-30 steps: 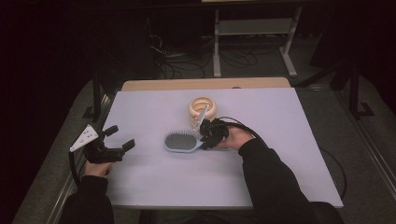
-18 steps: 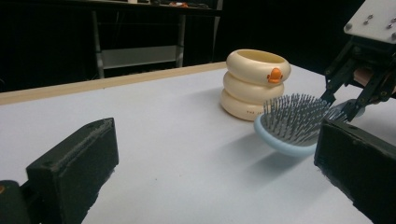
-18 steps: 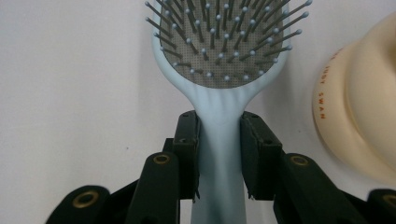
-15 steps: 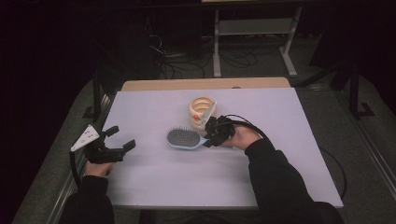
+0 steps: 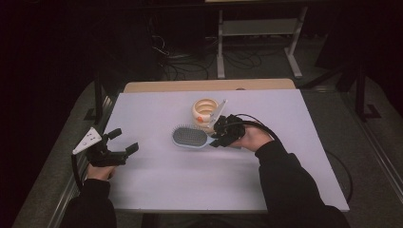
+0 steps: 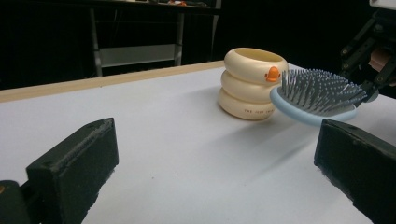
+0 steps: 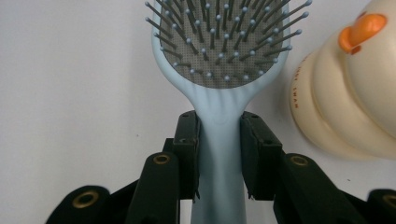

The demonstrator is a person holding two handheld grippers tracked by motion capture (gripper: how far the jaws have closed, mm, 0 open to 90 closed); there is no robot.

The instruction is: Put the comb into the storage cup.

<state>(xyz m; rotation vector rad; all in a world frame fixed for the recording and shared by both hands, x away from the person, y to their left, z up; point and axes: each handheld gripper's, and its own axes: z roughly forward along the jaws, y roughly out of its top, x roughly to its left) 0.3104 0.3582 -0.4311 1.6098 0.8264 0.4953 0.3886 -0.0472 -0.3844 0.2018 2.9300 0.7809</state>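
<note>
Near the middle of the table (image 5: pixel 157 190) is a blue brush (image 5: pixel 189 137), bristles up. The right gripper (image 5: pixel 219 135) pinches its handle between both jaws and has lifted it a little and slid it toward the cream cup (image 5: pixel 205 110), so the brush now hangs just beside it. That looks like carrying it somewhere. Far off at the table's left edge, the left gripper (image 5: pixel 124 142) waits with jaws wide, holding nothing.

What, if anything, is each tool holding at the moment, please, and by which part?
The right tool is shut on the hairbrush, clamping its light blue handle just below the bristled head. The left tool is open and holds nothing.
</note>
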